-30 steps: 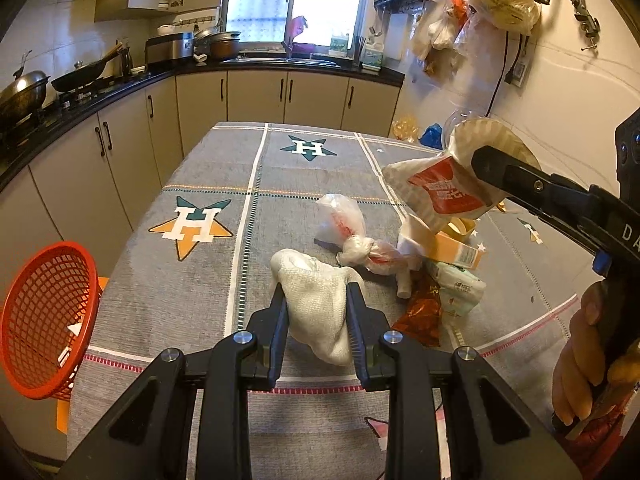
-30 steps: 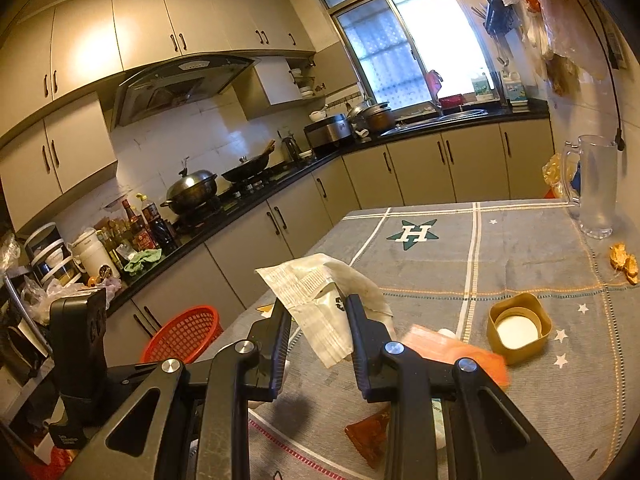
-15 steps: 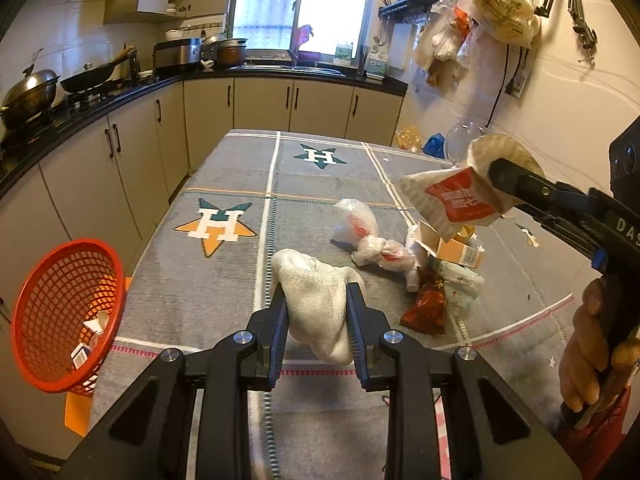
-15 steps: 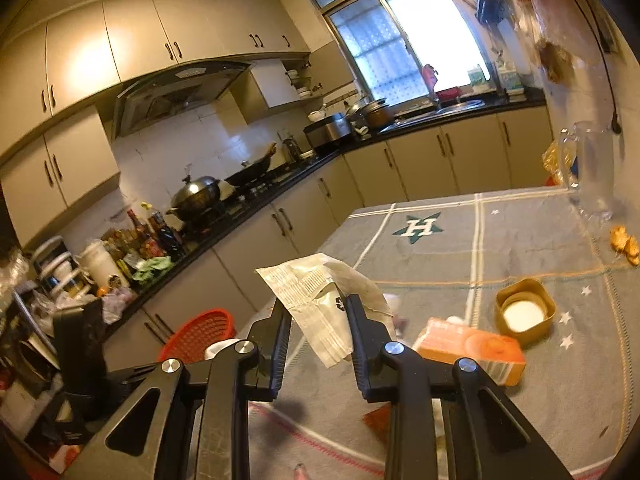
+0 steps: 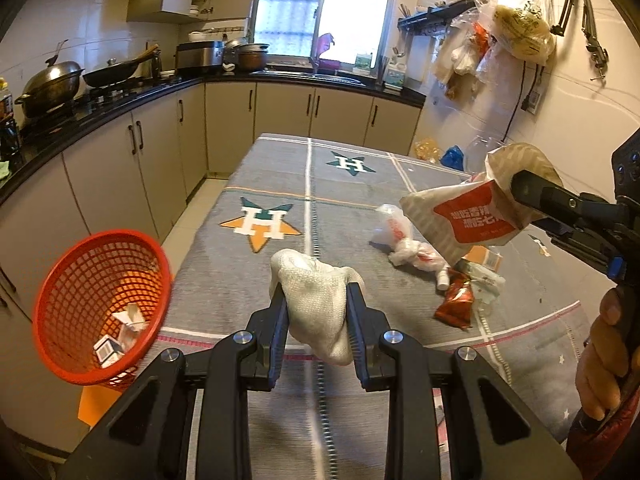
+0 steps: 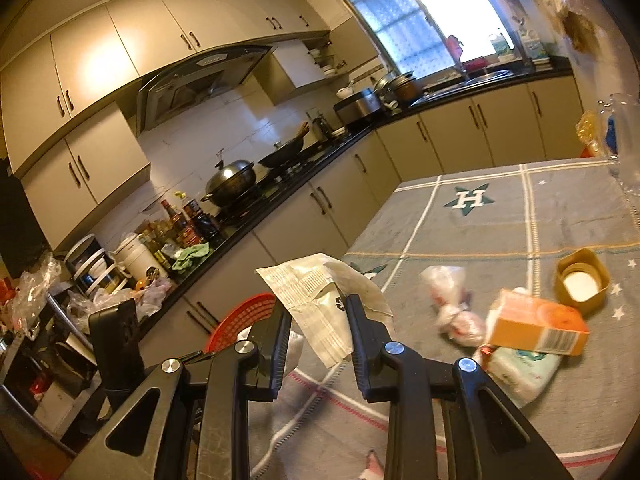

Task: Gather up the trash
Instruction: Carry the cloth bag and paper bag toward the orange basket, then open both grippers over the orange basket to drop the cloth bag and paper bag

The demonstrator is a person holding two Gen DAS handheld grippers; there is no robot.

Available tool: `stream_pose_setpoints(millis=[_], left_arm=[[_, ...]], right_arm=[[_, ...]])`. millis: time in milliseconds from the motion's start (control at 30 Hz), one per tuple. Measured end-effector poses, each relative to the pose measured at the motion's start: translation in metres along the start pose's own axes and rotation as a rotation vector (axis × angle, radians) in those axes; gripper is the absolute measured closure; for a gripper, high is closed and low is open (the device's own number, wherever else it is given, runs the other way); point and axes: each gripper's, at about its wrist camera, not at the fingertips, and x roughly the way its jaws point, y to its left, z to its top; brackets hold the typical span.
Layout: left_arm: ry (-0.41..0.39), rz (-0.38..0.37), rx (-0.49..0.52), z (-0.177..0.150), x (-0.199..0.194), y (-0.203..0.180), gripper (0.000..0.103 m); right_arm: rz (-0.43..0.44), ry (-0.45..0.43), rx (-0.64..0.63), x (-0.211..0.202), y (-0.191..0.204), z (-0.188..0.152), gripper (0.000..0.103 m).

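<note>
My left gripper (image 5: 316,304) is shut on a crumpled white cloth wad (image 5: 316,300), held above the near edge of the grey tablecloth table (image 5: 248,280). My right gripper (image 6: 318,316) is shut on a white paper food bag (image 6: 320,300); the left wrist view shows that bag's (image 5: 472,216) red label at the right, above the table. A red mesh basket (image 5: 100,304) stands off the table's left edge with a few scraps inside; its rim (image 6: 240,316) shows behind the right gripper's fingers.
Loose trash lies on the table: knotted plastic bags (image 5: 400,236), a red-brown wrapper (image 5: 456,300), an orange carton (image 6: 536,326), a green-white pack (image 6: 520,368), a yellow lid (image 6: 582,282). A glass jug (image 6: 624,140) stands far right. Cabinets (image 5: 132,168) line the left.
Both grippers drew back toward the table's near-left edge with their loads. The red basket now shows larger and nearer in the left wrist view, and the right wrist view has rolled.
</note>
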Motion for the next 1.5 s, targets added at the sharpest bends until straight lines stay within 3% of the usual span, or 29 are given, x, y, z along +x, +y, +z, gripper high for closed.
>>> stream_pose_setpoints(millis=[1133,1500], left_arm=[[-0.017,0.193,-0.156,-0.013,-0.015,0.144,0.076],[0.002,0.238,-0.205,-0.020,-0.004,0.179,0.076]], right_arm=[[0.173,0.244,-0.085,0.152,0.107,-0.021,0.073],[0.198,0.296,-0.059,0.193,0.119,-0.025,0.073]])
